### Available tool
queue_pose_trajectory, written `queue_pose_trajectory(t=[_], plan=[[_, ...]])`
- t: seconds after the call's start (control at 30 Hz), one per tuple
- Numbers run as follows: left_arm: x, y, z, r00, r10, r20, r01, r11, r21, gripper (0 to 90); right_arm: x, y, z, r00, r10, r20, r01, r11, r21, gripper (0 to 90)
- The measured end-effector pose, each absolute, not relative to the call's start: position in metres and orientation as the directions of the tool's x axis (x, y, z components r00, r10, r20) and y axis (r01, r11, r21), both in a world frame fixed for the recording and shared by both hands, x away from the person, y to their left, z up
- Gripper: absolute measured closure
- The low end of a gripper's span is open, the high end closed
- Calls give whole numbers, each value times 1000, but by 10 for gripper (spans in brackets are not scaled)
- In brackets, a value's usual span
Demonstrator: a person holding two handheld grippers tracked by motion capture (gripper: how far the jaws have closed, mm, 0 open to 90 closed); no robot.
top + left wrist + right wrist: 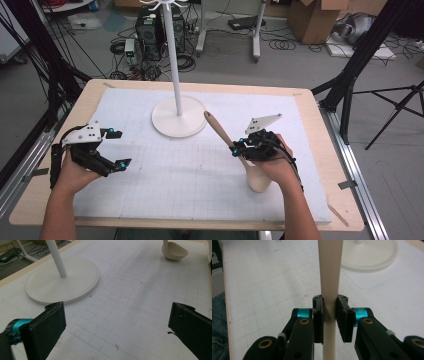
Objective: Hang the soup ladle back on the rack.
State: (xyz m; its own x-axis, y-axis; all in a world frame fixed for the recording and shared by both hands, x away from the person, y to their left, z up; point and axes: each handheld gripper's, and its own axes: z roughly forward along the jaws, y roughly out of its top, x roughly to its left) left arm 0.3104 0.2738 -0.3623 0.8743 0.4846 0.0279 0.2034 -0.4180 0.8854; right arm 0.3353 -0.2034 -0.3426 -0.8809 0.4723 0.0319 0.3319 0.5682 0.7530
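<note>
A cream ladle (235, 152) lies tilted over the white mat, its bowl (174, 251) low near the front and its handle (329, 277) pointing toward the stand. My right gripper (240, 148) is shut on the handle; in the right gripper view both black pads (318, 317) press its sides. My left gripper (116, 148) hovers over the mat's left side, open, with nothing between its wide-apart fingers (47, 327). A white stand (178, 116) with a round base (62, 280) and upright pole (172, 55) sits at the mat's far middle.
The white gridded mat (175, 175) covers a wooden table (320, 145). Behind the table the floor holds cables, a computer case (150, 30), a cardboard box (312, 17) and black tripod legs (360, 55).
</note>
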Motion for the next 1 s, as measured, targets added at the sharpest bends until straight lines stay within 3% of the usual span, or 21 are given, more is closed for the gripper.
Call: queue_pose_trajectory(t=[1.0], plan=[[309,275,-361,876,482,29,200,-416,887,17,380,-201,-263,-889,457,-1,288,563,774,774]])
